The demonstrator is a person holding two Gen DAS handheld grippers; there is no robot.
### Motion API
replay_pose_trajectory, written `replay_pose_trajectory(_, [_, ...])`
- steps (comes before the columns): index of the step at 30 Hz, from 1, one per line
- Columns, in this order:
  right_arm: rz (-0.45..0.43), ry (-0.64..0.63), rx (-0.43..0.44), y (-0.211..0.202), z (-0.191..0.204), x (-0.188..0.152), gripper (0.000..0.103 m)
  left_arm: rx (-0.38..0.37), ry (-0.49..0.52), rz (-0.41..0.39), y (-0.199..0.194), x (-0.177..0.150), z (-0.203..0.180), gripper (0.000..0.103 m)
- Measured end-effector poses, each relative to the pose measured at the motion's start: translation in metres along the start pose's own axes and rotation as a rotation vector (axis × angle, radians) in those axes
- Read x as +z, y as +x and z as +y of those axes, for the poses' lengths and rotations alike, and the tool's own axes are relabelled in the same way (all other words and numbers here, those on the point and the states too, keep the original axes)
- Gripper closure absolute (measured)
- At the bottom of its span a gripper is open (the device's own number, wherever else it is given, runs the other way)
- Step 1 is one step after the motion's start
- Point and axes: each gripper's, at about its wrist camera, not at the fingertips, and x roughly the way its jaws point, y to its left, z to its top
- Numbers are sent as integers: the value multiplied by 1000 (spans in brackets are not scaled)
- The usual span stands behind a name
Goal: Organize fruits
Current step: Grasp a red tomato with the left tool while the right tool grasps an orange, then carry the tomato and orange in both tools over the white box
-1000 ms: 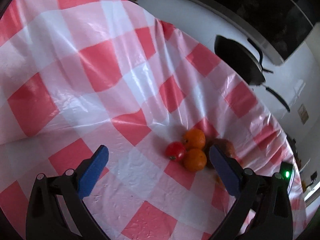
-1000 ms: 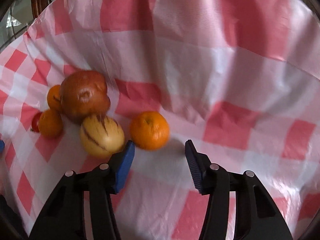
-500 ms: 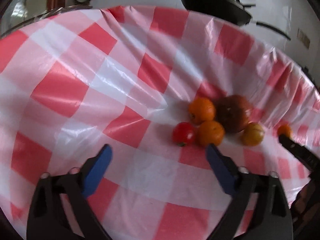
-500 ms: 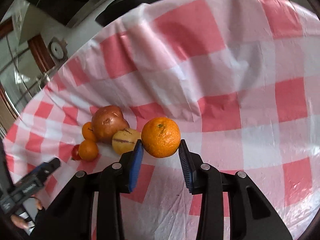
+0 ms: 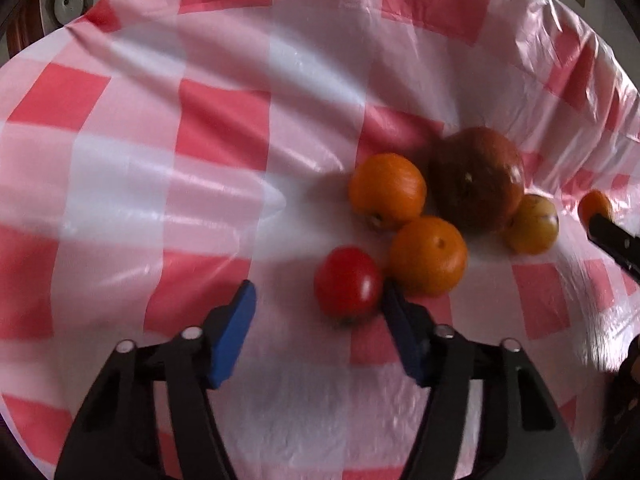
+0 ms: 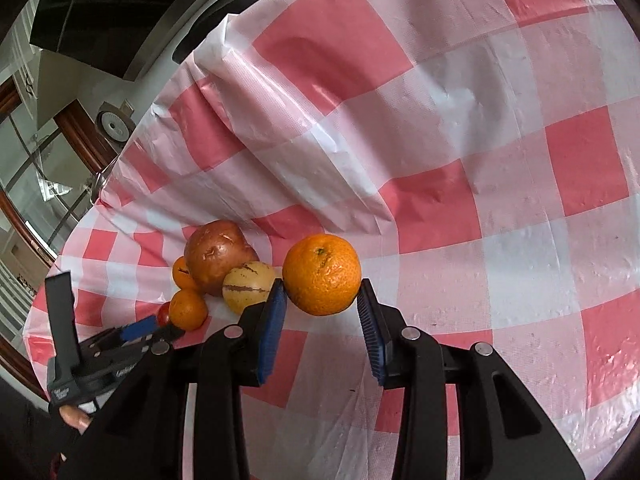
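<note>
- Large orange (image 6: pixel 322 274) clamped in right gripper (image 6: pixel 323 307), lifted above checked tablecloth (image 6: pixel 480 160); a second ago lying on the cloth between spread fingers
- Tomato (image 5: pixel 348 281) between parted fingers of left gripper (image 5: pixel 318 304), touching right pad; earlier far ahead
- Beside it two small oranges (image 5: pixel 428 255), brown fruit (image 5: pixel 476 178), striped yellow fruit (image 6: pixel 249 287), touching in a cluster

my right gripper (image 6: pixel 322 298) has its fingers (image 6: pixel 273 312) clamped shut around a load; my left gripper (image 5: pixel 320 304) hangs with fingers (image 5: pixel 232 328) spread wide.
</note>
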Motion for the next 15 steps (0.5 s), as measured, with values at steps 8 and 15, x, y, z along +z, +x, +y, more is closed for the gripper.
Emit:
replay_pose_trajectory(8, [2, 1, 14, -1, -1, -1, 66, -20, -2, -95, -26, -12, -2, 73])
replay_pose_trajectory(15, [-5, 18, 40, -4, -5, 0, 66, -21, -68, -152, -45, -20, 1, 73])
